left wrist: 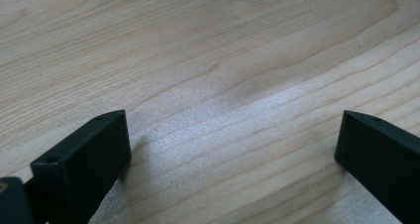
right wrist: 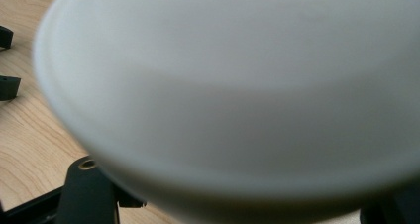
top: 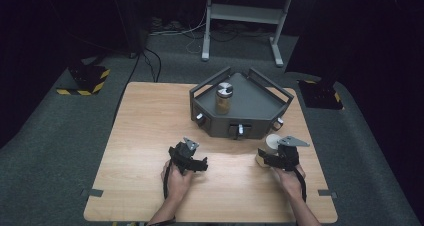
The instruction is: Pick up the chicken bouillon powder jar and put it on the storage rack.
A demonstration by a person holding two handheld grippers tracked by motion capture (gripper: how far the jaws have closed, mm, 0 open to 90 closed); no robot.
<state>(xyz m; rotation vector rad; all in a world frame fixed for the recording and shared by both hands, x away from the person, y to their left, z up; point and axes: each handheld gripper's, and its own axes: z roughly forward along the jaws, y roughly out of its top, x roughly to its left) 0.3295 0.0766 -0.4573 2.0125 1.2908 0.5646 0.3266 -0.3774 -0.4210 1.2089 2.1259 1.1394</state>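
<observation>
Right up against your right gripper's camera: white-lidded round jar [right wrist: 237, 85], blurred, sitting between the black jaws. In the high view that jar [top: 270, 145] stands on the light wooden table [top: 145, 136], near its right edge, just in front of the dark grey angular tray [top: 260, 103]. White lid on top, pale brownish body showing below it at the left.

Your right gripper [top: 272, 159] has the jar between its jaws, and they stand narrow. Contact itself is hidden by the blur and the gripper body, so I can't tell for sure whether the pads press on the jar. No sign of the jar off the table.

Your left gripper [top: 192, 162] sits near the middle of the table's front half, well apart from the jar. Its view shows both jaws spread wide over bare wood grain, nothing between them.

Further out: second jar with a silver metal lid and amber contents [top: 224, 99] stands upright inside the tray, left-of-centre. Tray has raised rails at the back corners and small silver knobs [top: 240, 130] along its front faces.

Beyond the table: grey carpet, grey-framed desk legs [top: 206, 31], yellow-black hazard-striped bases [top: 85, 83] at left and right.
</observation>
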